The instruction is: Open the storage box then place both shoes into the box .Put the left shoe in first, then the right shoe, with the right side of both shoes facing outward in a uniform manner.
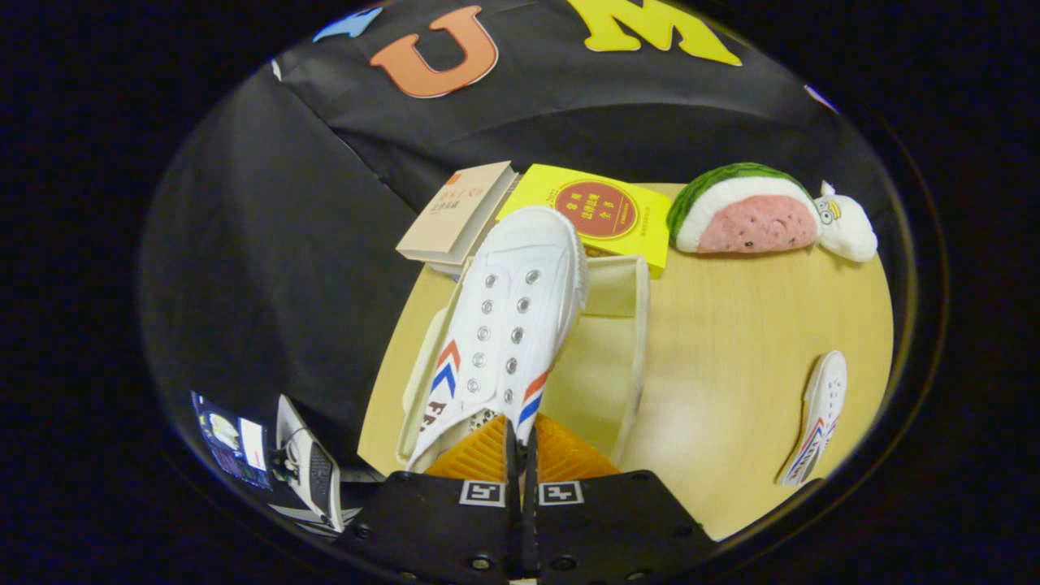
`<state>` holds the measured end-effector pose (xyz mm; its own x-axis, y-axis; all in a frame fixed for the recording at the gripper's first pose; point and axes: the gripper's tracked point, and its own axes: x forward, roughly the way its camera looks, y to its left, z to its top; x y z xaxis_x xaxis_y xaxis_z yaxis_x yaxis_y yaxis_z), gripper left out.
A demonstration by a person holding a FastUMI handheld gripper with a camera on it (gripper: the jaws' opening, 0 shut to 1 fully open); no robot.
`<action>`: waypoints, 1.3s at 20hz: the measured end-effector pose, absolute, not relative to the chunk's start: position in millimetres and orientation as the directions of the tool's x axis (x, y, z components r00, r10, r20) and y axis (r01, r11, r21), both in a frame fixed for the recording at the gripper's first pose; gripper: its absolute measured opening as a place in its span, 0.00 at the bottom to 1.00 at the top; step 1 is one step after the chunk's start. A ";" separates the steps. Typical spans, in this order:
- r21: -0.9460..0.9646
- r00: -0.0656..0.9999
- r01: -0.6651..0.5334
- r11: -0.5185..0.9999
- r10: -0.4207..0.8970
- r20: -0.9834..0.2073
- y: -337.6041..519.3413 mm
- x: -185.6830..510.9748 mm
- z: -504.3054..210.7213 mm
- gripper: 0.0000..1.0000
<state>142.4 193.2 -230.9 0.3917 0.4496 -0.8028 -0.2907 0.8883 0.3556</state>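
My gripper (520,435) is shut on the heel end of a white canvas shoe (504,325) with metal eyelets and red and blue chevron stripes. The shoe points away from the fingers, toe toward the books, and hangs over the open cream storage box (626,349) on the wooden table. Its toe reaches past the box's far rim. The box's lid or near wall (426,382) shows to the left of the shoe. A second white shoe (816,418) with the same stripes lies on its side on the table, well to the right of the box.
Beyond the box lie a tan book (455,215) and a yellow book (605,211). A watermelon-slice plush (751,211) and a small white plush (845,227) rest at the table's far right. The table's left edge (390,349) drops to black cloth; equipment (301,463) sits below.
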 end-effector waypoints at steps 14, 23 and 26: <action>0.253 0.368 -0.150 0.956 0.292 -0.883 259.1 159.2 -312.3 0.00; 0.283 0.310 -0.206 0.937 0.337 -0.889 249.1 148.3 -289.5 0.37; 0.313 0.311 -0.247 0.917 0.381 -0.871 223.7 138.6 -260.9 0.73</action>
<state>138.6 223.7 -260.9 0.3113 0.3811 -0.8705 -0.2465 0.9171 0.3134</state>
